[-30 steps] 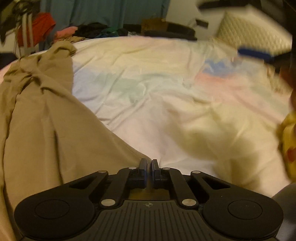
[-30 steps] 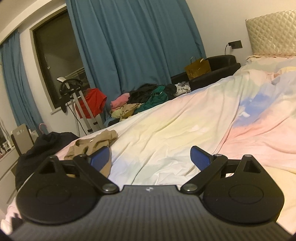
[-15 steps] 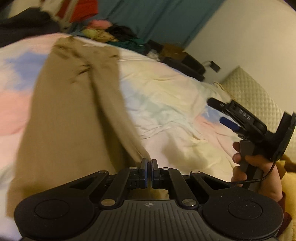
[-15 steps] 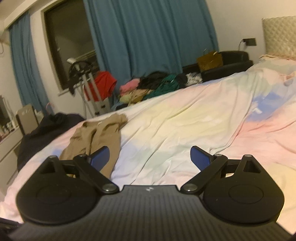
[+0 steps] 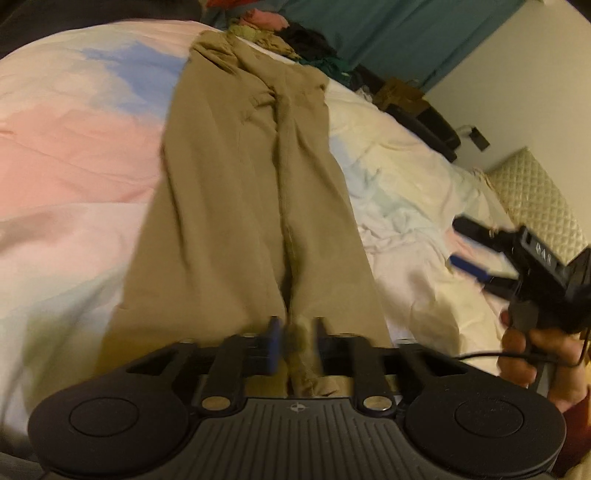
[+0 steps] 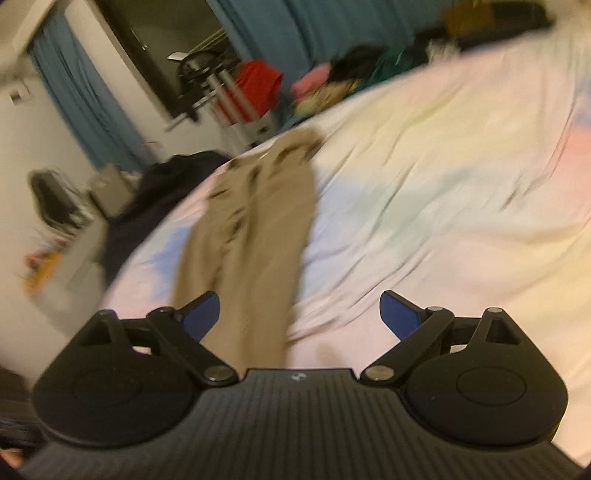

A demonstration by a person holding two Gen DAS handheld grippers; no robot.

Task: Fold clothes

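Note:
Tan trousers [image 5: 236, 206] lie stretched lengthwise on the pastel bedsheet [image 5: 74, 147], their far end towards the curtain. My left gripper [image 5: 295, 343] sits at their near end and its jaws are opening; a fold of the tan cloth still stands in the gap, and the pads are off it. In the left wrist view, the right gripper [image 5: 465, 247] hovers over the sheet to the right, held by a hand [image 5: 524, 354]. In the right wrist view, the right gripper [image 6: 299, 314] is wide open above the trousers [image 6: 251, 236] and the sheet, holding nothing.
A heap of mixed clothes [image 6: 332, 85] lies past the bed's far edge, below the blue curtain [image 6: 295, 29]. A stand with a red garment [image 6: 258, 81] is by the dark window. Dark clothing [image 6: 173, 177] is piled left of the bed. A quilted headboard [image 5: 539, 206] is at right.
The left gripper's jaws, shut on the tan cloth before, have parted. The left view swung so the trousers lie centred. The right gripper dipped and turned towards the trousers.

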